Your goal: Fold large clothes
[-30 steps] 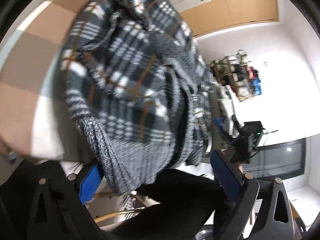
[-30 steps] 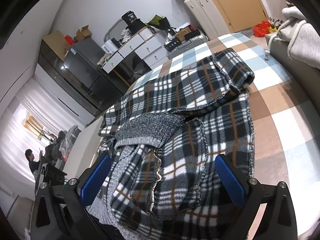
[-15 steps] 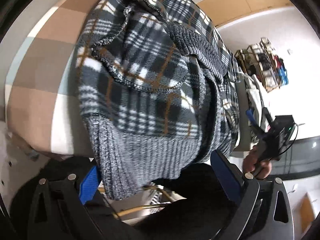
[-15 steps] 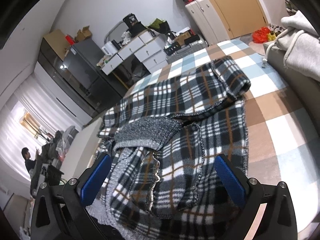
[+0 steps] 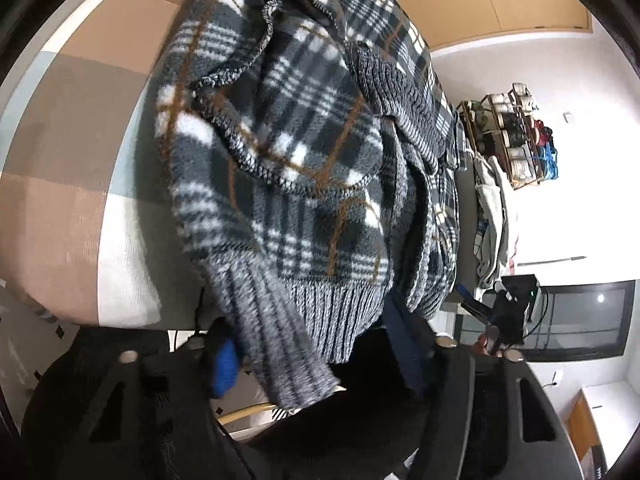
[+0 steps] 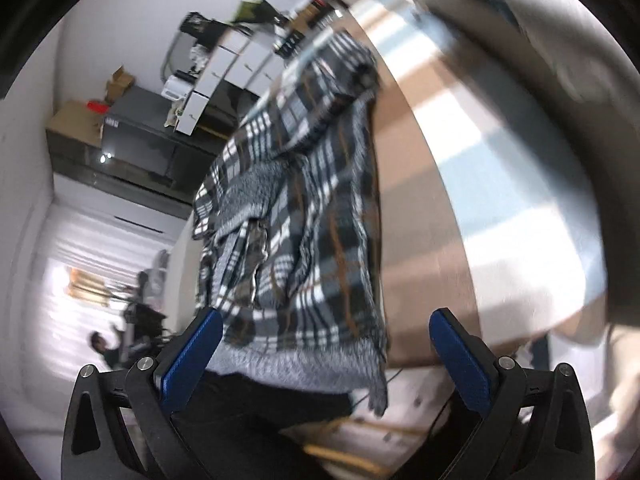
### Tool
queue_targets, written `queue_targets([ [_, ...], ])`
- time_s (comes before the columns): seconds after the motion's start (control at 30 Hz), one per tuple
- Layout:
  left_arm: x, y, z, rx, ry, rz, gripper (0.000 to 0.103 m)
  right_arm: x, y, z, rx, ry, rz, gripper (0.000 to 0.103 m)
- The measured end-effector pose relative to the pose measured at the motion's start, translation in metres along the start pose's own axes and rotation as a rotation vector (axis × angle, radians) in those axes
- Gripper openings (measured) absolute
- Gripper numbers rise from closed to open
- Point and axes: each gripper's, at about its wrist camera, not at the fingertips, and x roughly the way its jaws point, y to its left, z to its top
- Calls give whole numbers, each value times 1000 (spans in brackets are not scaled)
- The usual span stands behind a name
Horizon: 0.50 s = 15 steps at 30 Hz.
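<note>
A dark plaid fleece jacket [image 5: 280,152] with grey ribbed hem and cuffs lies crumpled on a table with a brown, white and blue checked cloth [image 5: 80,140]. Its ribbed hem hangs over the near edge. My left gripper [image 5: 316,356] has its jaws part closed around the ribbed hem [image 5: 304,320], with the fabric between the blue pads [image 5: 224,364]. In the right wrist view the jacket [image 6: 304,220] hangs over the table edge, and my right gripper [image 6: 324,348] is open and empty in front of the hem. That view is motion-blurred.
A grey hooded garment [image 6: 520,20] lies at the table's far right. White drawers [image 6: 224,68], a dark cabinet [image 6: 132,128] and wooden wardrobe doors [image 5: 500,4] stand behind. A rack of yarn cones [image 5: 516,136] is to the side. A person stands far off [image 6: 104,348].
My left jaws have closed in on the ribbed hem, which was loose between open jaws before. My right gripper has swung down and left toward the table edge, staying open.
</note>
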Motion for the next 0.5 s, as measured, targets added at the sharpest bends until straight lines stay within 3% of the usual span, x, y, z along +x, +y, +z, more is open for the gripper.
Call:
queue_targets([
  [0.1, -1, -1, -7, 26, -6, 42, 33, 21, -1, -2, 3, 147, 36, 103],
  [0.17, 5, -5, -10, 50, -1, 79, 28, 34, 3, -6, -25, 225, 19, 103],
  [0.23, 5, -9, -15, 78, -24, 143, 15, 43, 12, -8, -75, 287, -5, 103],
  [0.37, 11, -18, -20, 124, -51, 232, 11, 69, 18, -25, -126, 427, -90, 103],
  [0.5, 14, -23, -24, 145, -67, 278, 9, 74, 6, -25, -52, 406, -191, 94],
])
